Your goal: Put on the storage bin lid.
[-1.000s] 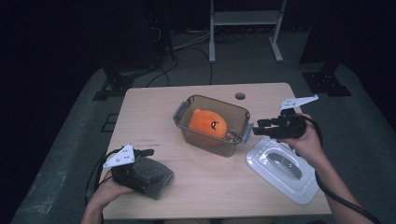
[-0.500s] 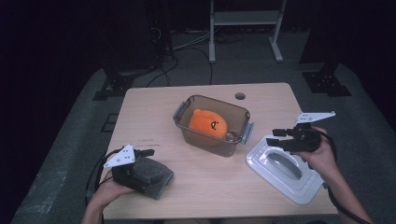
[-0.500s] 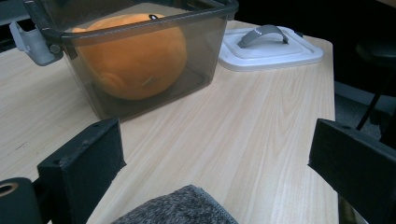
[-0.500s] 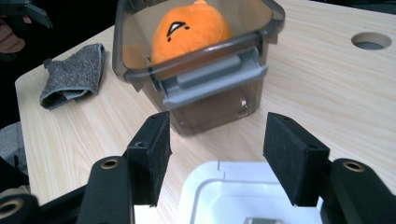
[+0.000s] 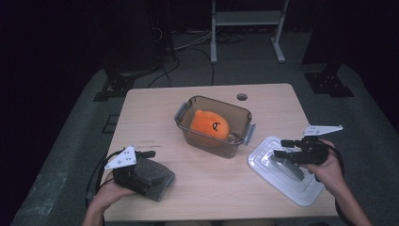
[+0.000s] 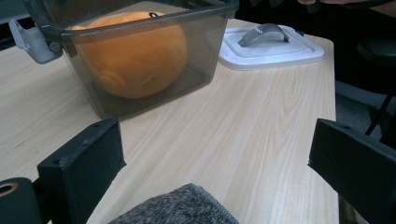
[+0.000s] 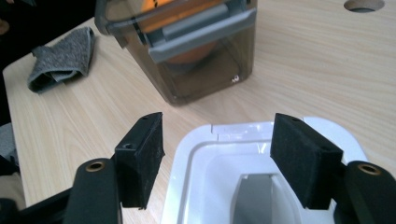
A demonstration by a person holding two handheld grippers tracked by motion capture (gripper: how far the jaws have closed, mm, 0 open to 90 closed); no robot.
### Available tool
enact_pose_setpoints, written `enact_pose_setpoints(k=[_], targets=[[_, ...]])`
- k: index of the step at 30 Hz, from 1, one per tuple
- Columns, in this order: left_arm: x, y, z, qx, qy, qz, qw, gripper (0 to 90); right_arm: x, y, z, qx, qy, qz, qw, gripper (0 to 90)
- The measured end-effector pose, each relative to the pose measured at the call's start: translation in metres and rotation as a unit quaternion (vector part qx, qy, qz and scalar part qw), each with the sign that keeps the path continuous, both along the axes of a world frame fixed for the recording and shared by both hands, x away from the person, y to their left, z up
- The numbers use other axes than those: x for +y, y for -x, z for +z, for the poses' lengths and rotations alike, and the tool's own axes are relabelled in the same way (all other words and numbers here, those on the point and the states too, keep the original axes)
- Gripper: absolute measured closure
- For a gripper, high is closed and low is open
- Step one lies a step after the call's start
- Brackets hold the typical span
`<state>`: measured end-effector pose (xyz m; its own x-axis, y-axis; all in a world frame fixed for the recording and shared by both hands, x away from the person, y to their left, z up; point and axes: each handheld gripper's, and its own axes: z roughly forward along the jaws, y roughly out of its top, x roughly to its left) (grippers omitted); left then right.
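Observation:
A clear brown container (image 5: 207, 143) stands mid-table with an orange plush toy (image 5: 209, 125) inside. Its white lid (image 5: 291, 188) lies flat at the front right, grey handle (image 5: 288, 165) up. My right gripper (image 5: 280, 147) hovers low over the lid. In the right gripper view its jaws (image 7: 219, 154) stand open and have just been opening, with the handle (image 7: 254, 196) below and nothing gripped. My left gripper (image 5: 143, 154) rests open at the front left over a grey cloth (image 5: 155, 176). The left gripper view has the cloth (image 6: 182, 207) low between the jaws (image 6: 217, 172), with the container (image 6: 205, 42) and toy (image 6: 130, 60) ahead.
A round hole (image 5: 242, 97) sits in the tabletop behind the container. Beyond the table are a metal rack (image 5: 244, 19), floor cables (image 5: 188, 47) and dark stand bases (image 5: 329, 82). The lid's right corner lies close to the table's front right edge.
My right gripper has come down and toward the person, from beside the container's right end to just over the lid, and its jaws have widened. The left hand has stayed put.

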<state>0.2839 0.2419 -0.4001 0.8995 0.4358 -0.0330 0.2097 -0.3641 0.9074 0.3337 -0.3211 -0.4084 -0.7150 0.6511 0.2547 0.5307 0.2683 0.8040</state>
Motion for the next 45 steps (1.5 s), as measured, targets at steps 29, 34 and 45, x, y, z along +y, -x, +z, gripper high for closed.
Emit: enact_pose_setpoints(k=[29,34,45], targets=[[-0.001,0.000,-0.002,0.002,-0.005,0.000,1.0000,2.5,-0.023,0.015,-0.035,0.009,0.007,-0.024,0.9996,34.8],[-0.001,0.000,-0.002,0.001,-0.004,0.000,1.0000,2.5,-0.022,0.016,-0.041,0.010,0.014,-0.024,0.9996,37.5],[-0.001,0.000,-0.001,0.002,-0.004,0.000,1.0000,2.6,-0.018,0.017,-0.046,0.008,0.036,-0.019,0.9992,50.1]])
